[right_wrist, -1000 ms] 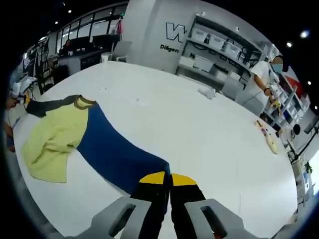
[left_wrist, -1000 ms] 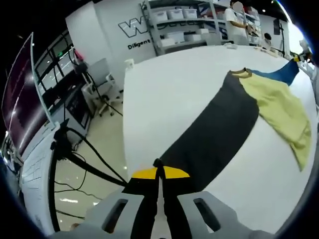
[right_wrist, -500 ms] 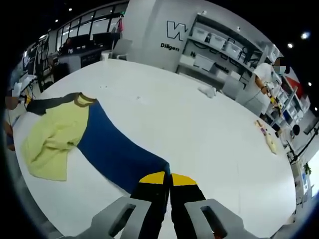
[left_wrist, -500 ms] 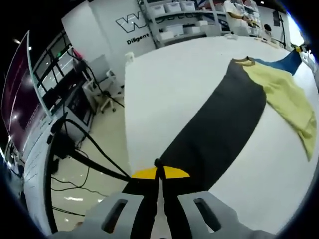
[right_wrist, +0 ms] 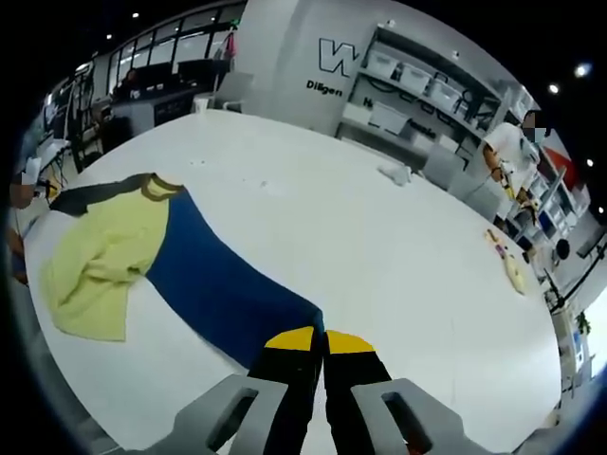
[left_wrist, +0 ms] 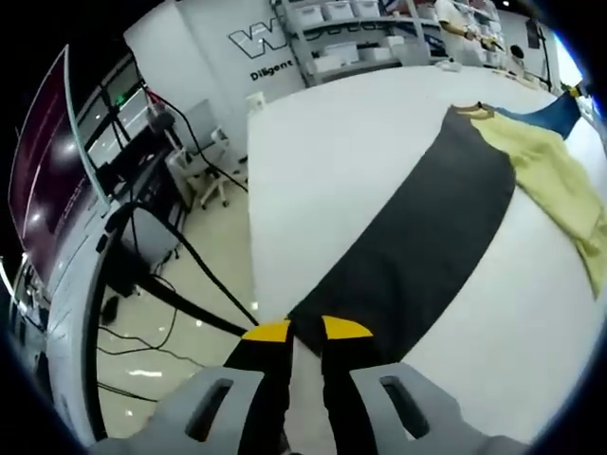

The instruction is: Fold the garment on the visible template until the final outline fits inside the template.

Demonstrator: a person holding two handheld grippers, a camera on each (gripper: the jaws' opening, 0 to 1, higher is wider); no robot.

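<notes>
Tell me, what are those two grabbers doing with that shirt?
A person holds a gripper in each hand and is spreading a shirt out on a big white table. The right gripper is shut on the blue sleeve. The left gripper has its jaws slightly apart at the end of the dark sleeve. Both sleeves are stretched out, with the yellow middle bunched between them. No folding yet.

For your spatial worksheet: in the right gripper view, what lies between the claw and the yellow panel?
The garment's blue sleeve spans it, from the right claw to the yellow panel.
</notes>
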